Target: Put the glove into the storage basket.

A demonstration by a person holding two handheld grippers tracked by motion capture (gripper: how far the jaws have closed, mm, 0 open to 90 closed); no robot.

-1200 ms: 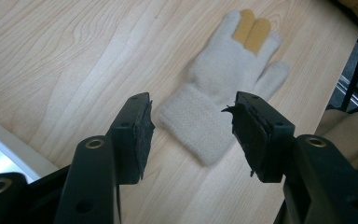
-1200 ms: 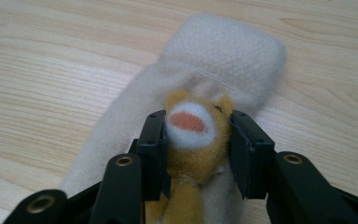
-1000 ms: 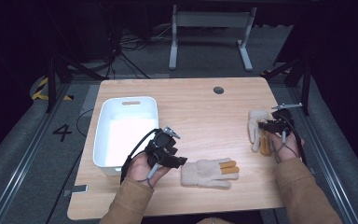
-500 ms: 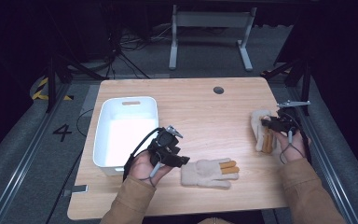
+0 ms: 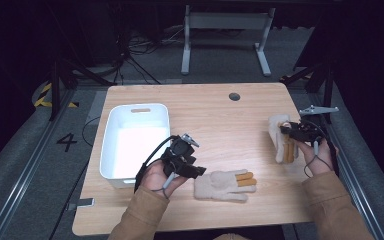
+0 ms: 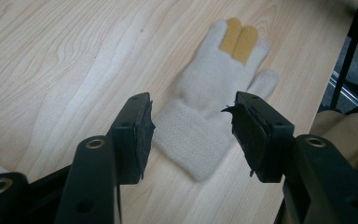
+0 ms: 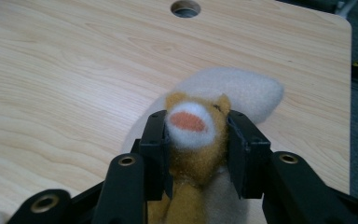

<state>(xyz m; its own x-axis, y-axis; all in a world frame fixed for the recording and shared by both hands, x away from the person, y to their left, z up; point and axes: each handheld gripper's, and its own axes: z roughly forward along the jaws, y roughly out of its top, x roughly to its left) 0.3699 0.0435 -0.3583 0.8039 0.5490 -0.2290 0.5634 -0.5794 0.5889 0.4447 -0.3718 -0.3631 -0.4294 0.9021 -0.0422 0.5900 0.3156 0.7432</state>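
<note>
Gripping the far glove [image 5: 281,138] by its orange fingers, my right gripper [image 5: 294,131] sits near the table's [image 5: 220,115] right edge. My left gripper [image 5: 194,169], jaws apart, points right at the near glove [image 5: 225,185], lying flat, fingers rightward; bare wood lies between.

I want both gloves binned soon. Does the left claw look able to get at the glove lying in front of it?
Probably yes: the left claw stands open just above the glove at its cuff end, and nothing lies between them on the table.
</note>
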